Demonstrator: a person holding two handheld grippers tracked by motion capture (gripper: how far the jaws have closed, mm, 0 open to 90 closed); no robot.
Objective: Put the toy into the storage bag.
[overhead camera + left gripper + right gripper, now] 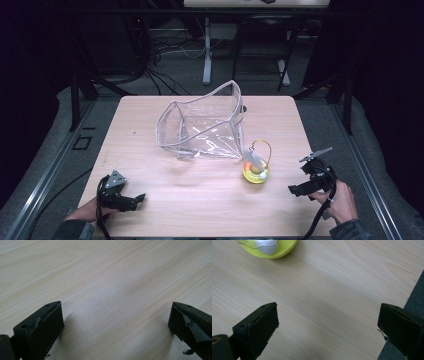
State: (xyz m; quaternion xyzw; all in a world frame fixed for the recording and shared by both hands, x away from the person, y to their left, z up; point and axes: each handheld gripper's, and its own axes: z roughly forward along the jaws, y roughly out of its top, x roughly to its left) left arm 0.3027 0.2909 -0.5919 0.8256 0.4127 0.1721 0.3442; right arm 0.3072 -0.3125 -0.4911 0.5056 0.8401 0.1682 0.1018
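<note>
step: your 2 grippers, left point(141, 198) and right point(291, 189), stood spread, empty | next: reach yellow toy point(255, 171) beside clear bag point(202, 127)

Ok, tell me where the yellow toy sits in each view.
High view: the yellow toy sits right of centre, just in front of the clear bag.
Left gripper view: bare table between open jaws; the toy is not in this picture.
Right gripper view: the toy is at the top left edge, cut off.
Shared landmark: the pale wood table.
</note>
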